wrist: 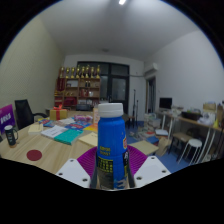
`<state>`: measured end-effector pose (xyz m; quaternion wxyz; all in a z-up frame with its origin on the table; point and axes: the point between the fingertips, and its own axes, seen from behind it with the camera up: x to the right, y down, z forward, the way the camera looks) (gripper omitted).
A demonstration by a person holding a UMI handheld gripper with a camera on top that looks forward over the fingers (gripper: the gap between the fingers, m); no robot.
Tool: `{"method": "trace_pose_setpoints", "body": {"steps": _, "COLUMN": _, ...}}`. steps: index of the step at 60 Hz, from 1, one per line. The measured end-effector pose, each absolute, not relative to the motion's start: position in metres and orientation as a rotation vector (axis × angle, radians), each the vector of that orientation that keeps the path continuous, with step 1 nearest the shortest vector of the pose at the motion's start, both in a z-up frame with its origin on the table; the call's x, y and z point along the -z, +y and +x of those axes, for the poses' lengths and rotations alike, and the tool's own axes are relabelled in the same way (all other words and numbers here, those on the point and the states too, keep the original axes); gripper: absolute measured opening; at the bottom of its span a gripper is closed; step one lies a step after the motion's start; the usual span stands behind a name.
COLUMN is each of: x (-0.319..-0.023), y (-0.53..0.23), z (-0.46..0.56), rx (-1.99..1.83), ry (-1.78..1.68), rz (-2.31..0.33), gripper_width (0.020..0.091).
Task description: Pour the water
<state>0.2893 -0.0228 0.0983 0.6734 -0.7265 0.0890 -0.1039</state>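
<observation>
The claw [112, 172] is clamped on a blue bottle [112, 148] with a white cap, held upright between its pads at the lower body; the bottle looks like stiff, smooth plastic, probably weighty if full, so a low, firm hold suits tilting it. Beyond lies a cluttered table [45, 152], then shelves [78, 84] and a far doorway [127, 92].

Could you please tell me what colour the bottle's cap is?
White. The bottle is blue with a white cap, held between the gripper fingers; the gripper view shows it.
</observation>
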Motion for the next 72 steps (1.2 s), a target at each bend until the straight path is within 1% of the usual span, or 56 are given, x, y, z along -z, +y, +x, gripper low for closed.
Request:
{"method": "trace_pose_setpoints", "body": {"steps": 2, "x": -0.111, "y": -0.024, "z": 0.280, "rx": 0.259, "ry": 0.160, "rz": -1.620, "gripper_width": 0.0433}}
{"method": "trace_pose_setpoints", "body": {"steps": 4, "x": -0.129, "y": -0.022, "z": 0.266, "rx": 0.284, "ry": 0.111, "rz": -1.601, "gripper_width": 0.0410}}
{"method": "trace_pose_setpoints", "body": {"steps": 6, "x": -0.148, "y": -0.018, "z": 0.251, "rx": 0.314, "ry": 0.069, "rz": -1.579, "gripper_width": 0.0409}}
{"method": "trace_pose_setpoints", "body": {"steps": 7, "x": -0.162, "y": -0.021, "z": 0.252, "rx": 0.324, "ry": 0.039, "rz": -1.576, "gripper_width": 0.0409}}
{"method": "trace_pose_setpoints", "body": {"steps": 17, "x": -0.256, "y": 0.014, "z": 0.132, "rx": 0.547, "ry": -0.327, "rz": -1.469, "gripper_width": 0.0406}}
{"method": "trace_pose_setpoints", "body": {"steps": 18, "x": -0.254, "y": 0.027, "z": 0.111, "rx": 0.586, "ry": -0.362, "rz": -1.449, "gripper_width": 0.0407}}
{"method": "trace_pose_setpoints", "body": {"steps": 22, "x": -0.274, "y": 0.043, "z": 0.051, "rx": 0.755, "ry": -0.557, "rz": -1.371, "gripper_width": 0.0405}}
{"method": "trace_pose_setpoints", "body": {"steps": 26, "x": -0.279, "y": 0.060, "z": -0.003, "rx": 0.950, "ry": -0.752, "rz": -1.279, "gripper_width": 0.0406}}
{"method": "trace_pose_setpoints", "body": {"steps": 27, "x": -0.286, "y": 0.056, "z": 0.000, "rx": 0.980, "ry": -0.809, "rz": -1.257, "gripper_width": 0.0405}}
{"method": "trace_pose_setpoints", "body": {"steps": 29, "x": -0.274, "y": 0.073, "z": -0.032, "rx": 1.045, "ry": -0.879, "rz": -1.215, "gripper_width": 0.0408}}
{"method": "trace_pose_setpoints", "body": {"steps": 35, "x": -0.246, "y": 0.087, "z": -0.091, "rx": 1.193, "ry": -1.108, "rz": -1.118, "gripper_width": 0.0406}}
{"method": "trace_pose_setpoints", "body": {"steps": 37, "x": -0.240, "y": 0.091, "z": -0.103, "rx": 1.263, "ry": -1.174, "rz": -1.061, "gripper_width": 0.0407}}
{"method": "trace_pose_setpoints", "body": {"steps": 39, "x": -0.247, "y": 0.081, "z": -0.108, "rx": 1.342, "ry": -1.244, "rz": -0.991, "gripper_width": 0.0406}}
{"method": "trace_pose_setpoints", "body": {"steps": 40, "x": -0.240, "y": 0.100, "z": -0.113, "rx": 1.372, "ry": -1.274, "rz": -0.953, "gripper_width": 0.0409}}
{"method": "trace_pose_setpoints", "body": {"steps": 46, "x": -0.226, "y": 0.103, "z": -0.138, "rx": 1.560, "ry": -1.444, "rz": -0.735, "gripper_width": 0.0411}}
{"method": "trace_pose_setpoints", "body": {"steps": 47, "x": -0.232, "y": 0.099, "z": -0.138, "rx": 1.583, "ry": -1.471, "rz": -0.710, "gripper_width": 0.0410}}
{"method": "trace_pose_setpoints", "body": {"steps": 54, "x": -0.221, "y": 0.113, "z": -0.147, "rx": 1.704, "ry": -1.568, "rz": -0.578, "gripper_width": 0.0410}}
{"method": "trace_pose_setpoints", "body": {"steps": 55, "x": -0.224, "y": 0.103, "z": -0.147, "rx": 1.710, "ry": -1.584, "rz": -0.571, "gripper_width": 0.0409}}
{"method": "trace_pose_setpoints", "body": {"steps": 56, "x": -0.223, "y": 0.112, "z": -0.148, "rx": 1.714, "ry": -1.594, "rz": -0.570, "gripper_width": 0.0409}}
{"method": "trace_pose_setpoints", "body": {"steps": 62, "x": -0.221, "y": 0.105, "z": -0.149, "rx": 1.742, "ry": -1.620, "rz": -0.533, "gripper_width": 0.0411}}
{"method": "trace_pose_setpoints", "body": {"steps": 65, "x": -0.219, "y": 0.116, "z": -0.152, "rx": 1.734, "ry": -1.626, "rz": -0.527, "gripper_width": 0.0407}}
{"method": "trace_pose_setpoints", "body": {"steps": 69, "x": -0.219, "y": 0.118, "z": -0.151, "rx": 1.695, "ry": -1.599, "rz": -0.558, "gripper_width": 0.0406}}
{"method": "trace_pose_setpoints", "body": {"steps": 70, "x": -0.220, "y": 0.099, "z": -0.152, "rx": 1.686, "ry": -1.588, "rz": -0.563, "gripper_width": 0.0408}}
{"method": "trace_pose_setpoints", "body": {"steps": 72, "x": -0.220, "y": 0.109, "z": -0.152, "rx": 1.653, "ry": -1.573, "rz": -0.589, "gripper_width": 0.0403}}
